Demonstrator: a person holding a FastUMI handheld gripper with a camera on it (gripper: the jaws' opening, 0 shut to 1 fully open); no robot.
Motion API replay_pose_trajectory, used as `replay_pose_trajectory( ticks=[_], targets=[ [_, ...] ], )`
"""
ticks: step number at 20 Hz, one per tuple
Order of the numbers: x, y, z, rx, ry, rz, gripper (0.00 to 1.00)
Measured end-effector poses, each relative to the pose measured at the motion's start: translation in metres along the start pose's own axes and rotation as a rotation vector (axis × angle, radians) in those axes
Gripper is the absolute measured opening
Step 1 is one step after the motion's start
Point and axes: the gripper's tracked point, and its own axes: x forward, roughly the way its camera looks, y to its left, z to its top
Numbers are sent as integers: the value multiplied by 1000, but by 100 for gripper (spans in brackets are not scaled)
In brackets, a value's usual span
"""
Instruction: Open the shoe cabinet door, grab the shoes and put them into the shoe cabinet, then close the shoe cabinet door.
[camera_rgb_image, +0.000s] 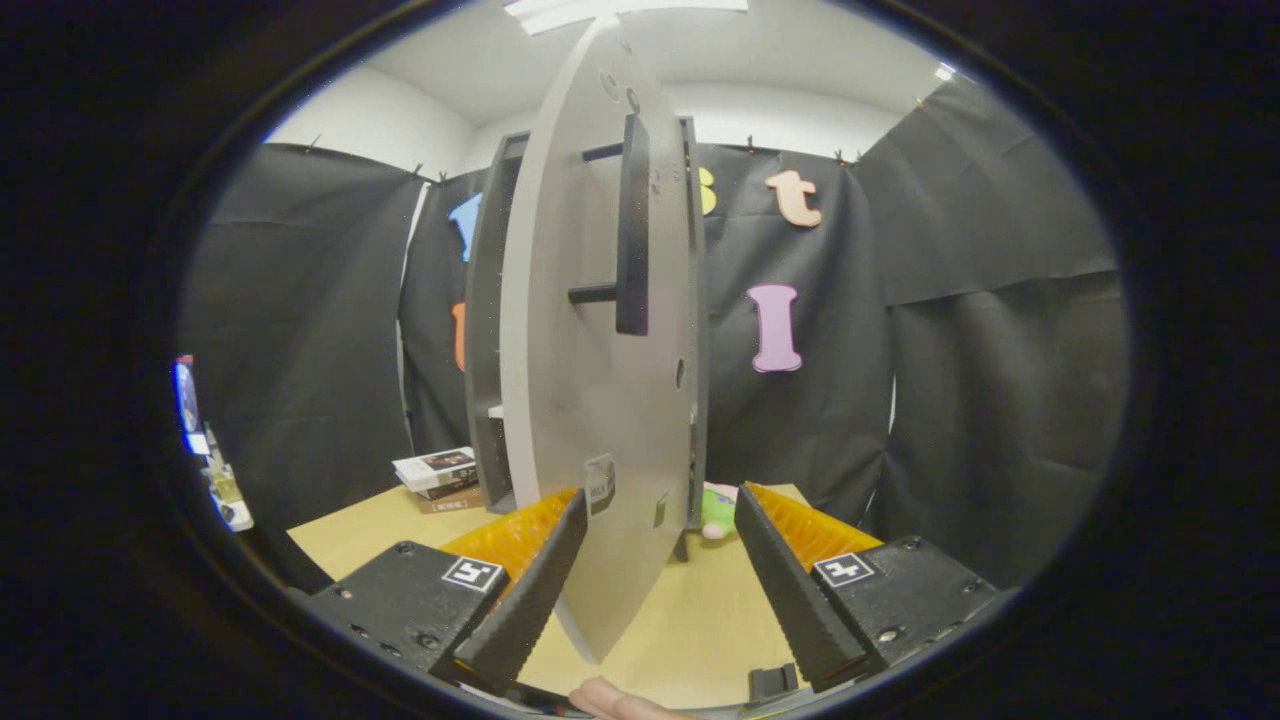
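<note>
The grey shoe cabinet (486, 330) stands on the wooden table (690, 620), its shelves showing on the left side. Its grey door (590, 400) is swung out towards me, almost edge-on, with a long black handle (632, 225) on its face. My gripper (660, 500) is open, and the door's lower part sits between the fingers, close against the left finger (530, 590); the right finger (790, 580) is apart from it. A small green and pink thing (717, 511), perhaps a shoe, lies on the table just behind the door, mostly hidden.
A stack of books (440, 475) lies on the table left of the cabinet. Black cloth walls close the booth behind and on both sides. A person's fingertip (612, 700) shows below the fingers. The table's left edge runs near the left finger.
</note>
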Motion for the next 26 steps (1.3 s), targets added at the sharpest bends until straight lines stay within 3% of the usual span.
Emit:
replay_pose_trajectory(
  ticks=[9, 16, 26],
  targets=[
    [46, 68, 7, -10, -53, 48, 98],
    [77, 145, -10, -6, 0, 229, 99],
    [35, 133, 7, -109, -81, 153, 99]
  ],
)
